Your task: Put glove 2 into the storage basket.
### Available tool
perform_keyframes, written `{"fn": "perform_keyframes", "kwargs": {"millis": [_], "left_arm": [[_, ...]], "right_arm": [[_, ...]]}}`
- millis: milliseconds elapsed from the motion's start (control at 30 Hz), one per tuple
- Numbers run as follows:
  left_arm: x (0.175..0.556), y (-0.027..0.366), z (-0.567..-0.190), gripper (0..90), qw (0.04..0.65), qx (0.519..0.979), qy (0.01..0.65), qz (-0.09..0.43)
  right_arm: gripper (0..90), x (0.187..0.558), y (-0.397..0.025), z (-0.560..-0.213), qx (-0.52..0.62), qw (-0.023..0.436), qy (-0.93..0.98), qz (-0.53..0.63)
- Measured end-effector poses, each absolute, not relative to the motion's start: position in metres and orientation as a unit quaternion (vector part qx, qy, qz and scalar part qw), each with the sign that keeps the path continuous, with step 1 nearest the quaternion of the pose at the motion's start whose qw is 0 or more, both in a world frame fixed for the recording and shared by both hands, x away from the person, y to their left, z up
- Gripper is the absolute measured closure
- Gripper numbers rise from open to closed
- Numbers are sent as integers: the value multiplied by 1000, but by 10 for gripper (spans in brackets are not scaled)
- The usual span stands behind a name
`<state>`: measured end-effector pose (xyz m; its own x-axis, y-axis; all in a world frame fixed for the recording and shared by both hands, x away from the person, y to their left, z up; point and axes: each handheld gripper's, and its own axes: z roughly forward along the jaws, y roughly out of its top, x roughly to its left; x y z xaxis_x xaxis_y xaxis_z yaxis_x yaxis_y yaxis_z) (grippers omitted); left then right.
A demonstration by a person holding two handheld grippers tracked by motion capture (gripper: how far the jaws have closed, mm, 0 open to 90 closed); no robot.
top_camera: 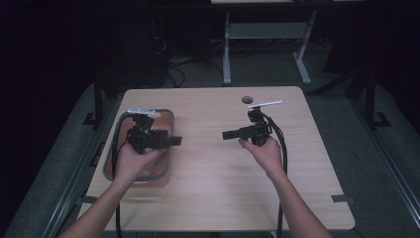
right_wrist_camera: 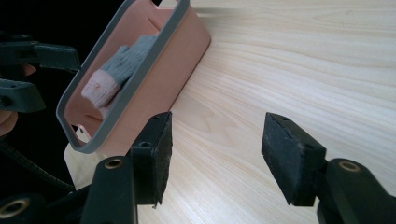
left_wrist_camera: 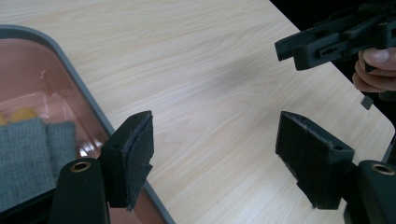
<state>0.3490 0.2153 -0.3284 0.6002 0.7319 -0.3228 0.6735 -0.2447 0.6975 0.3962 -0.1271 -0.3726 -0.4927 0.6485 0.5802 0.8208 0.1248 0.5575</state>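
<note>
A pink bin with a grey rim (top_camera: 172, 158) stands on the left of the wooden table (top_camera: 218, 188). Inside it lies a grey sock (right_wrist_camera: 128, 58) with a pink end (right_wrist_camera: 99, 88); in the left gripper view the grey fabric (left_wrist_camera: 32, 154) lies beside something yellow (left_wrist_camera: 21, 114). My left gripper (top_camera: 177, 141) hangs over the bin's right side, pointing right, open with nothing between its pads (left_wrist_camera: 215, 135). My right gripper (top_camera: 226, 134) hovers right of centre, pointing left toward the bin (right_wrist_camera: 159, 79), open and holding nothing (right_wrist_camera: 217, 133). The two grippers face each other, apart.
A small dark round object (top_camera: 247, 99) lies near the table's far edge, behind the right gripper. Bare wood lies between the grippers and along the near half of the table. Beyond the far edge stands the frame of another table (top_camera: 227, 54) on a dark floor.
</note>
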Motion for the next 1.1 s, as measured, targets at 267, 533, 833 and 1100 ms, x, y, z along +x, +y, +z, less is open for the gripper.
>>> {"fn": "perform_keyframes", "kwargs": {"millis": [267, 533, 833, 1100], "left_arm": [[349, 205, -331, 279, 422, 793, 438, 30], [348, 191, -334, 278, 424, 798, 428, 19], [344, 173, -336, 277, 425, 805, 413, 7], [343, 158, -339, 274, 428, 810, 401, -5]], "right_arm": [[417, 394, -136, -375, -503, 96, -738, -440], [407, 390, -147, -382, -513, 91, -733, -437], [404, 382, -165, -390, -530, 84, -724, -434], [388, 380, -176, -393, -541, 81, -713, -437]]}}
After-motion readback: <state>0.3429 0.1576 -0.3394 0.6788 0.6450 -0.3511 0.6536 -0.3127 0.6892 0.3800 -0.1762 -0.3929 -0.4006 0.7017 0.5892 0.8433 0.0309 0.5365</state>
